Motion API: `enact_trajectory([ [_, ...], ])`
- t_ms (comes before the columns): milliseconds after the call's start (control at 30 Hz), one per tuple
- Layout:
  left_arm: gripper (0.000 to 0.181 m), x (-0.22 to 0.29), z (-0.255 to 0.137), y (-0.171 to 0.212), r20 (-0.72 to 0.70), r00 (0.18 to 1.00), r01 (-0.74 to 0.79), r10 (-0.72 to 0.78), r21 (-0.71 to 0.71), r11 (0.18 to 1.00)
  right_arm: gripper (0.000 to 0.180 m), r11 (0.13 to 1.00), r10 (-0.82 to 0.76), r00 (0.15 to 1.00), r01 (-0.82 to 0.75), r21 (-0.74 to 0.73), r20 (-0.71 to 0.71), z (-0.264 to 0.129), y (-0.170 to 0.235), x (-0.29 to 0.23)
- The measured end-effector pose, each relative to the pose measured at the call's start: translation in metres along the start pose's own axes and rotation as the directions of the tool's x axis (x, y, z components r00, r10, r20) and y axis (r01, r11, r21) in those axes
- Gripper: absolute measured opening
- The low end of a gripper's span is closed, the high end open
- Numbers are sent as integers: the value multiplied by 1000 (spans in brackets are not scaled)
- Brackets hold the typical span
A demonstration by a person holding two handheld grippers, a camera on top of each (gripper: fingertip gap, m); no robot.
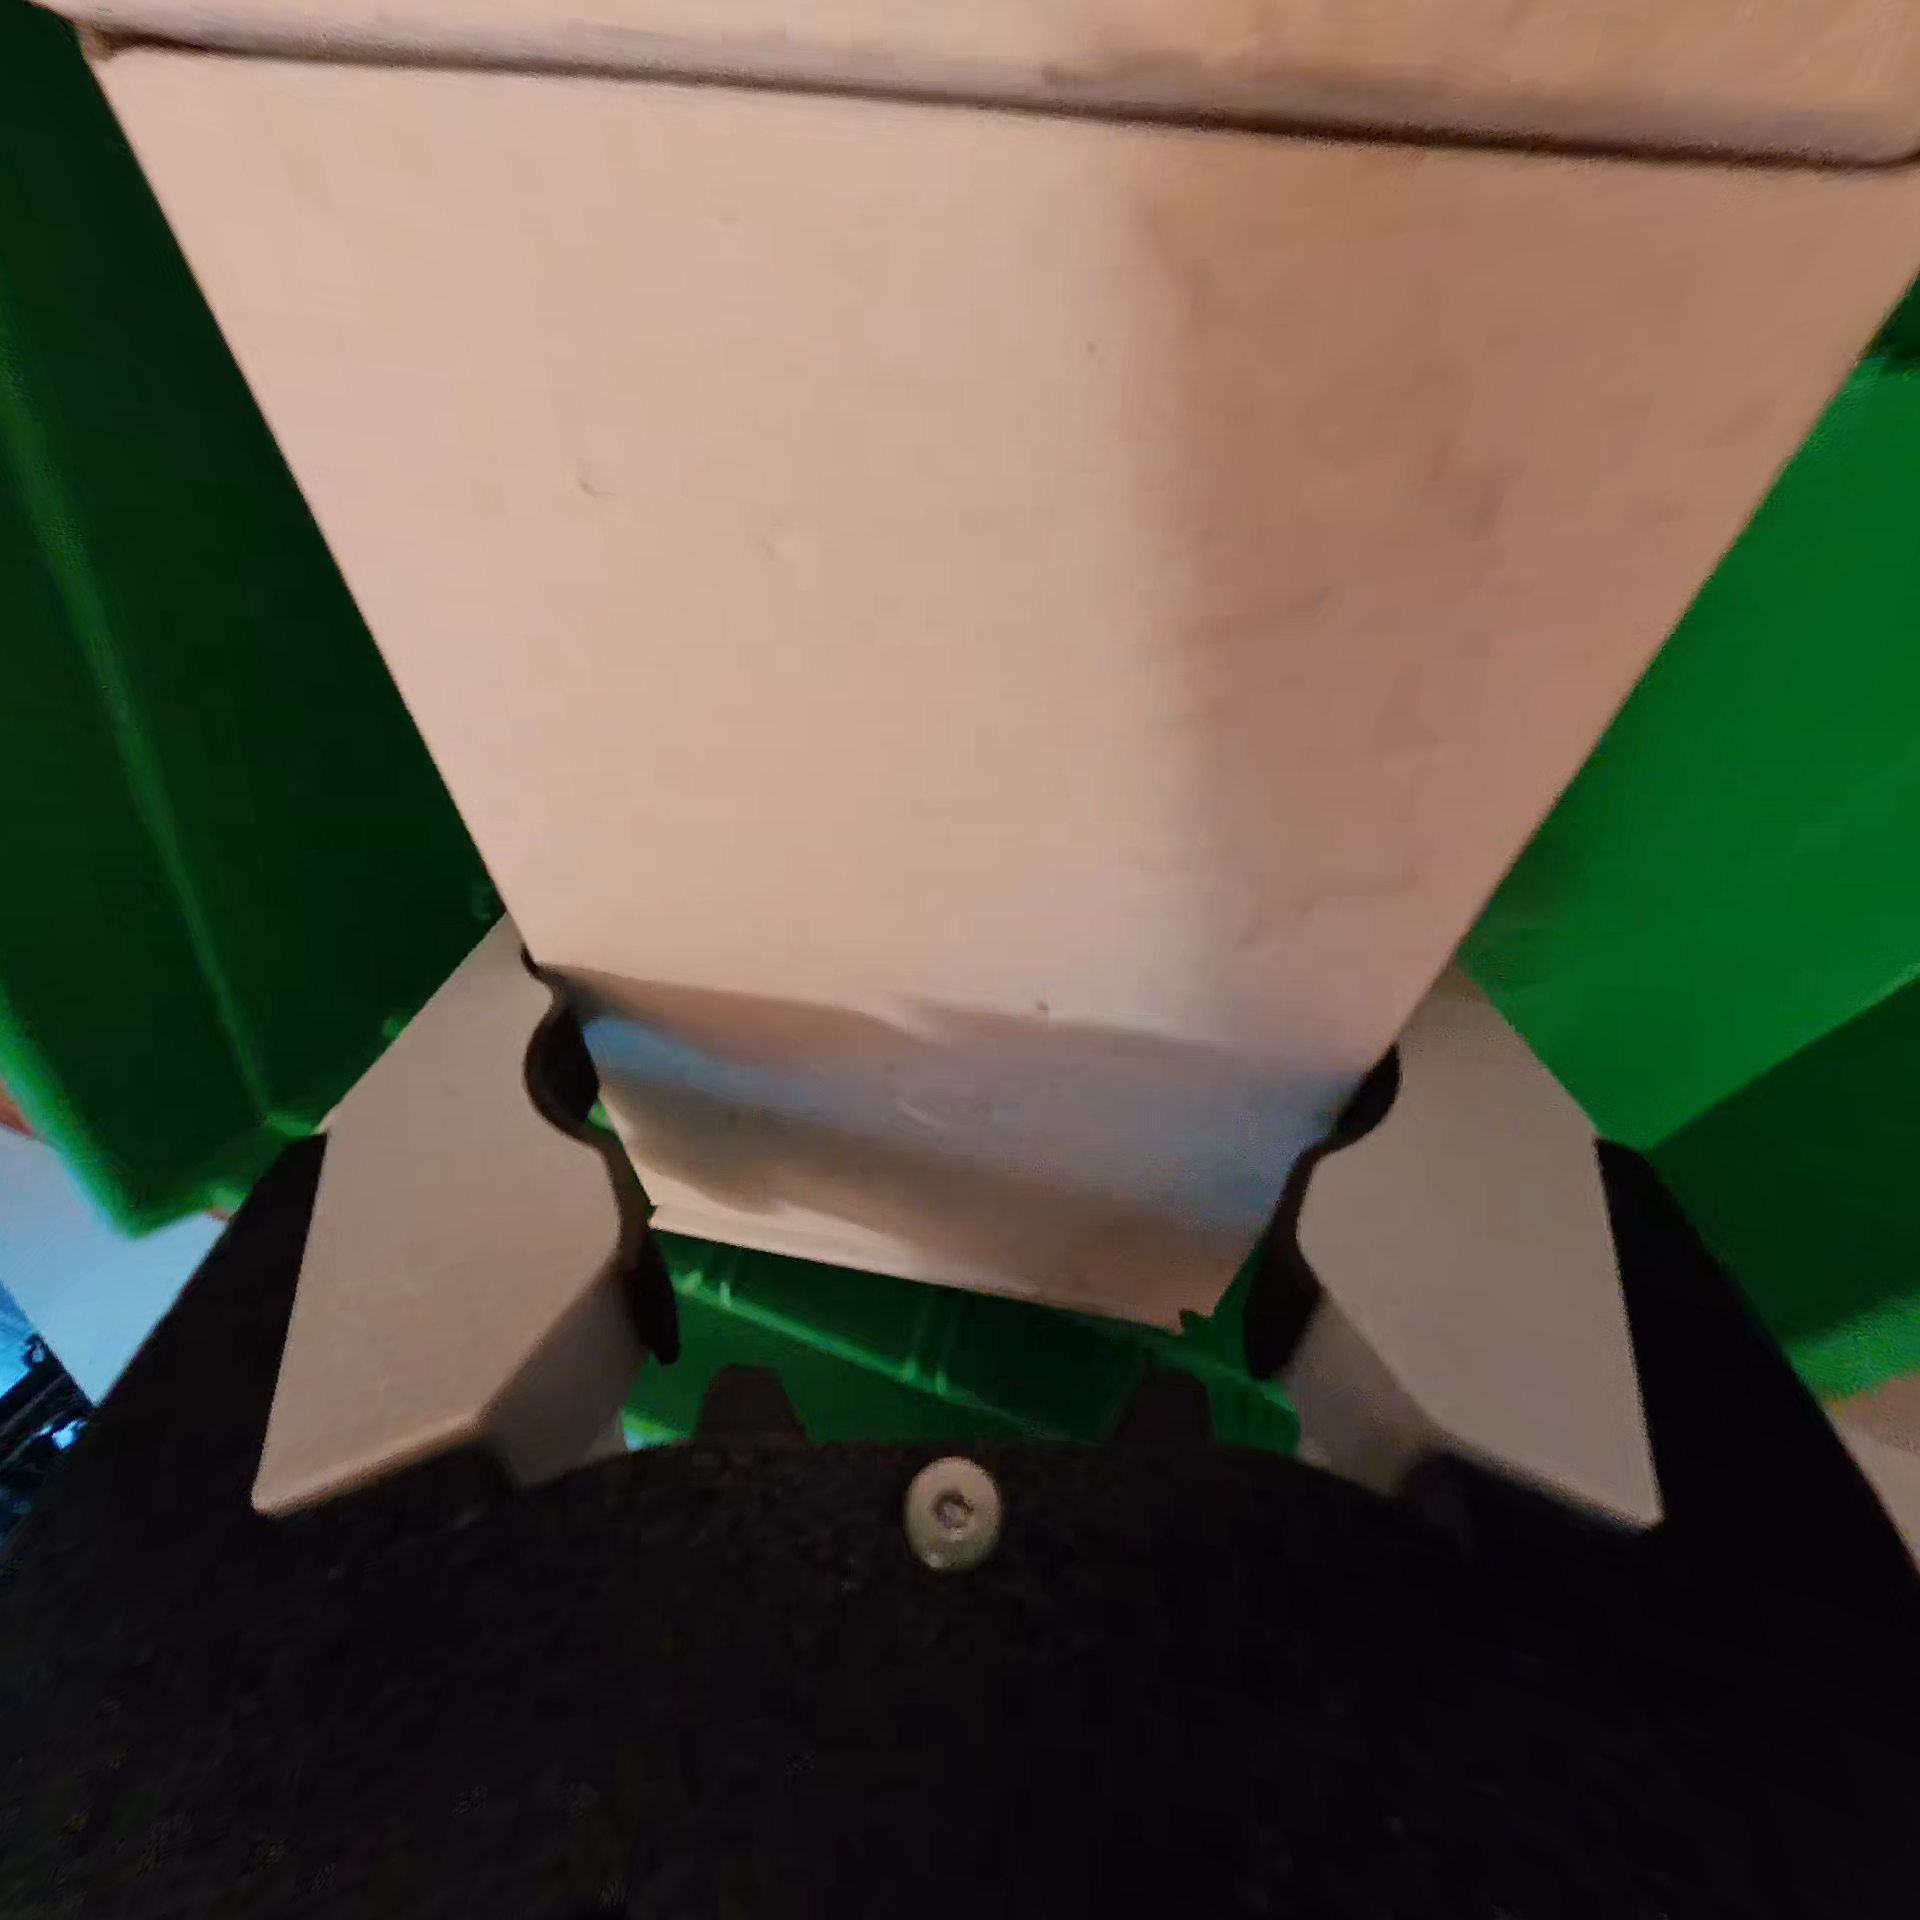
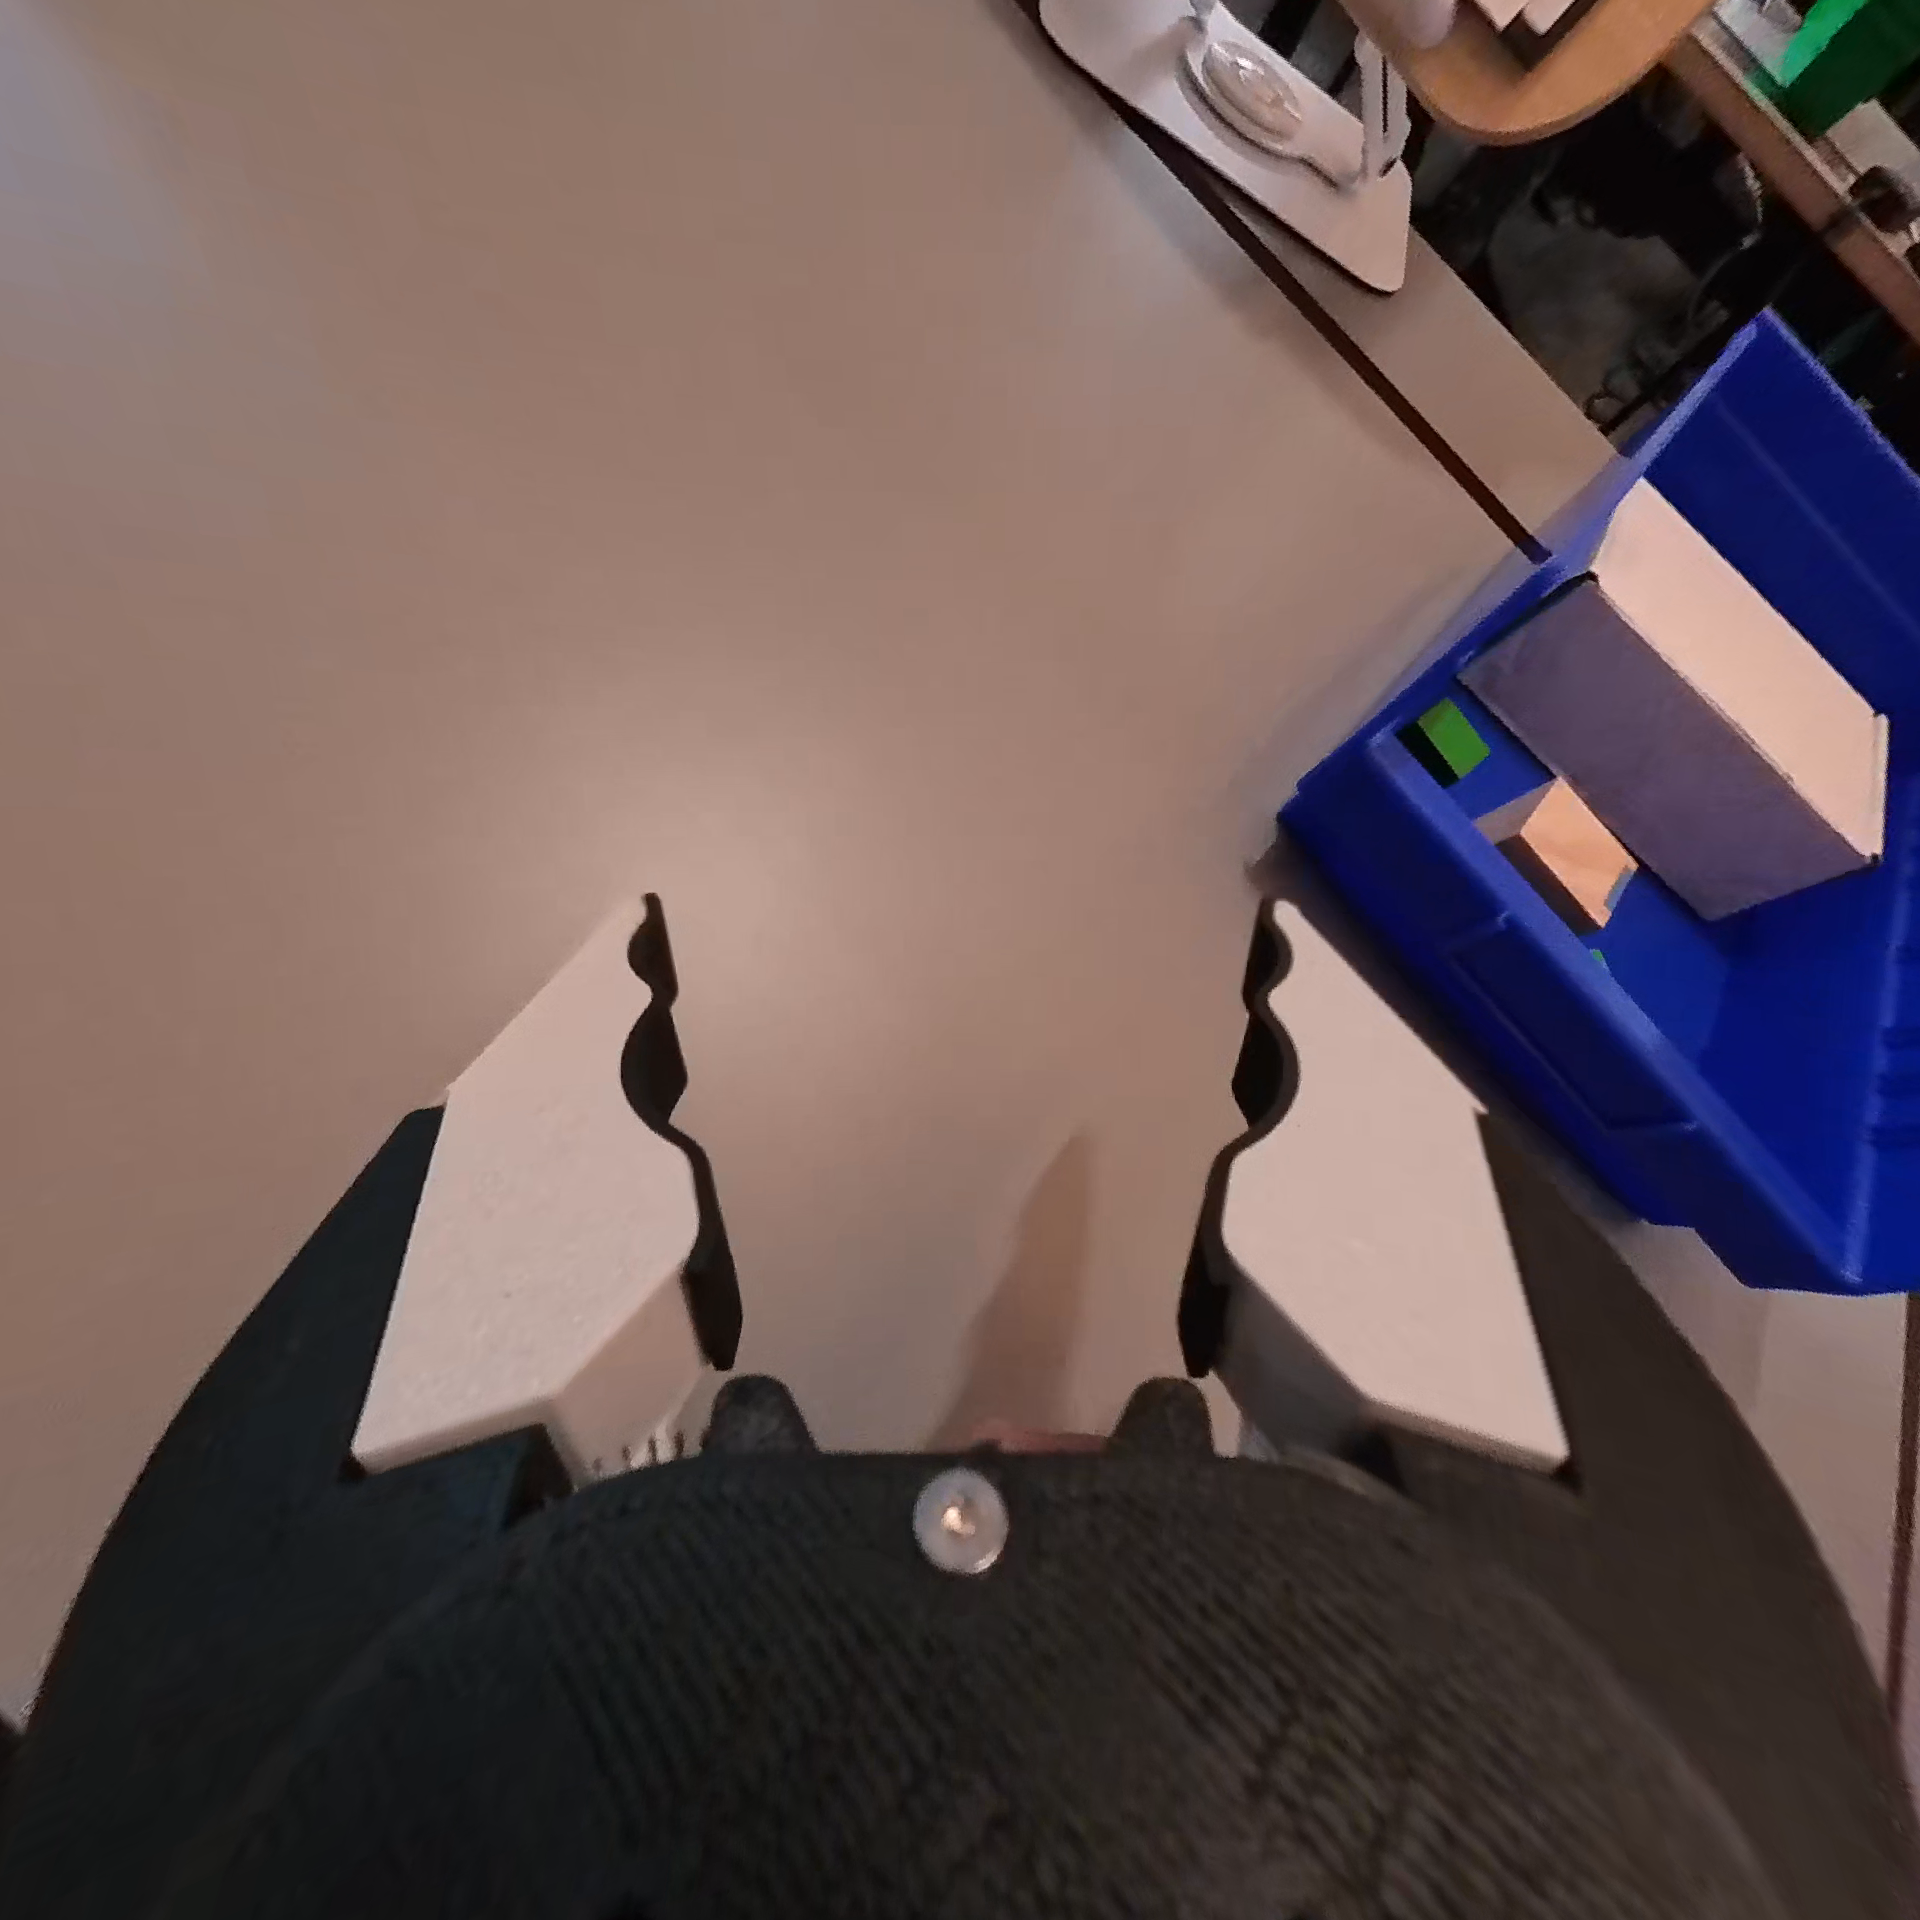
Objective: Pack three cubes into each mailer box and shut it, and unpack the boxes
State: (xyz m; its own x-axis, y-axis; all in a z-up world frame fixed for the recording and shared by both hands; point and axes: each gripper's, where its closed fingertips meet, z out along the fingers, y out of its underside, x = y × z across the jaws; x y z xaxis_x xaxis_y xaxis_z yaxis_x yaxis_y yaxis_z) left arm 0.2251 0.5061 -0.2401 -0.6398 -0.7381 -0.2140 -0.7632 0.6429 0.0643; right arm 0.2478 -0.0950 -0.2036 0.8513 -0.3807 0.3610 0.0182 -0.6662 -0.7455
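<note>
In the left wrist view a white mailer box (image 1: 883,571) fills most of the frame. My left gripper (image 1: 961,1039) is shut on its near end, with one finger on each side. The box hangs over a green bin (image 1: 156,727), whose walls show left, right and below. In the right wrist view my right gripper (image 2: 956,909) is open and empty above the white table (image 2: 623,416). A blue bin (image 2: 1662,1122) at the right holds another white mailer box (image 2: 1662,748), a green cube (image 2: 1455,740) and a pale cube (image 2: 1574,852).
A white flat base with a clear round part (image 2: 1247,135) lies at the table's far edge. Beyond that edge are a wooden round board (image 2: 1538,73) and dark clutter. The blue bin stands close to my right finger (image 2: 1351,1143).
</note>
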Motion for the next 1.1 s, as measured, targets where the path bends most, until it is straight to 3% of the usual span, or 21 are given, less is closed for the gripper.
enact_trajectory([
  [267,142,17,-114,-5,145,989,-34,31,16,999,107,999,-27,1000,27,31,-8,-11,-6,2],
  [400,141,48,-175,-40,155,988,-47,27,126,991,105,998,-68,998,68,16,-17,-10,-8,0],
  [500,141,100,-194,-81,137,988,-93,75,131,987,105,994,-108,994,108,16,-15,-11,-11,-5],
  [700,141,258,-149,-181,7,958,-285,286,104,953,104,992,-107,994,107,65,-1,-11,-25,-14],
  [833,142,328,-107,-229,-22,929,-365,369,103,925,103,989,-118,993,115,92,31,-12,-33,-28],
  [1100,137,361,-79,-268,12,925,-377,380,156,913,91,964,-252,958,236,119,138,-24,-27,-59],
])
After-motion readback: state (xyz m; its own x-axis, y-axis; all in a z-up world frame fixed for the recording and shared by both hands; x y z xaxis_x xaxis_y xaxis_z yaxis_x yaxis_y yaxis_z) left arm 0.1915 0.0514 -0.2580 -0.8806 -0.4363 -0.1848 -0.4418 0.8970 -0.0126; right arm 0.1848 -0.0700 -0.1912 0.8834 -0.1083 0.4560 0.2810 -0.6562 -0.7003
